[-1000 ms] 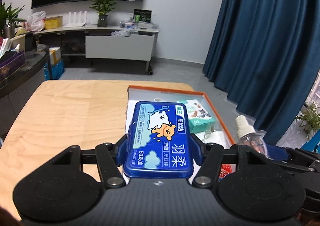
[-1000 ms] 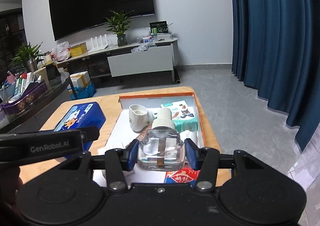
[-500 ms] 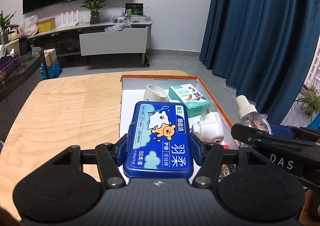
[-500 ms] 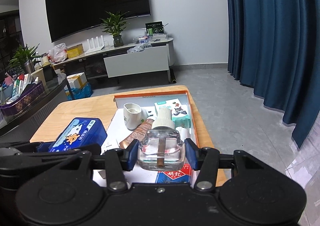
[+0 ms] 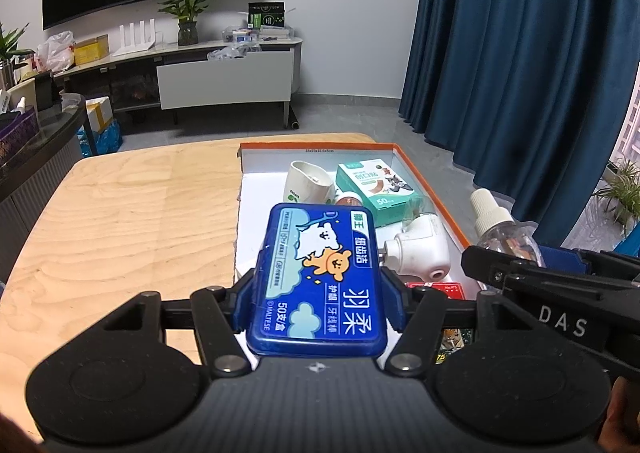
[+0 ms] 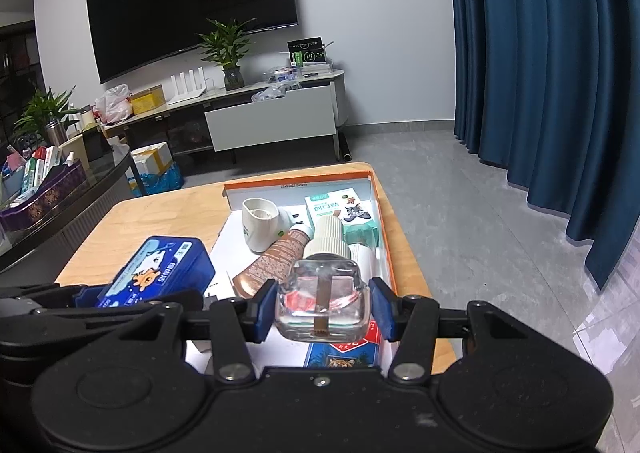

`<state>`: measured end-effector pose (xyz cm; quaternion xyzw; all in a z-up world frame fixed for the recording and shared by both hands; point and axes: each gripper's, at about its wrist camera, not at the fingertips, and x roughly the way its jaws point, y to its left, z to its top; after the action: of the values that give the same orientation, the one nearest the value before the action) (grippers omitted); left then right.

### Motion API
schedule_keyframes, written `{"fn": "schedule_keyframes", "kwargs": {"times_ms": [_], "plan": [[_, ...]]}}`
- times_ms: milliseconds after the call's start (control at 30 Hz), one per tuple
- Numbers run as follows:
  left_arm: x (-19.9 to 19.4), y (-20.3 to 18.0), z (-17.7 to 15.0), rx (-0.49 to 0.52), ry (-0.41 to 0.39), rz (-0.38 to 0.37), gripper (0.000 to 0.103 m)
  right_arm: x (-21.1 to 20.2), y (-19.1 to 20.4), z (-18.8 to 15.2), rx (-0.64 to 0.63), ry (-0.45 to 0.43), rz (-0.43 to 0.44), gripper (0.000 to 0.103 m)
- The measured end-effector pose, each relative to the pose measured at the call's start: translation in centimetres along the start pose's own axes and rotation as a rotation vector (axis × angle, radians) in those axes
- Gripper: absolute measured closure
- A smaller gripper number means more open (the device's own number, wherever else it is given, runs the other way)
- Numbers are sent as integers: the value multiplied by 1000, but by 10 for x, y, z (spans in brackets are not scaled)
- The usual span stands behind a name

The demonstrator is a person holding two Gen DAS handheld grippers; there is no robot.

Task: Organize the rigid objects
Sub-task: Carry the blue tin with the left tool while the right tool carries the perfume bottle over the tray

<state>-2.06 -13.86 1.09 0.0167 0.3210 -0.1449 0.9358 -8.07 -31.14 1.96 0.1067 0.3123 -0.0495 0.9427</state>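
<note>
The left gripper [image 5: 320,289] squeezes a blue box [image 5: 320,277], low in the frame. The right gripper [image 6: 322,307] squeezes a clear bottle [image 6: 322,293]. Both hang over the orange tray [image 5: 436,193], ready to drop in.

Blue curtains [image 5: 520,53], grey floor [image 6: 480,213]

cup [image 5: 308,187] left of carton [image 5: 376,187], inside tray [image 5: 436,197]
</note>
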Motion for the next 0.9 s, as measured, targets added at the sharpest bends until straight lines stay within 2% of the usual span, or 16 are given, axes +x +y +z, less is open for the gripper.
{"fn": "schedule_keyframes", "kwargs": {"times_ms": [900], "plan": [[6, 0, 0, -2, 12, -16, 40, 11, -4, -3, 9, 16, -14, 43]]}}
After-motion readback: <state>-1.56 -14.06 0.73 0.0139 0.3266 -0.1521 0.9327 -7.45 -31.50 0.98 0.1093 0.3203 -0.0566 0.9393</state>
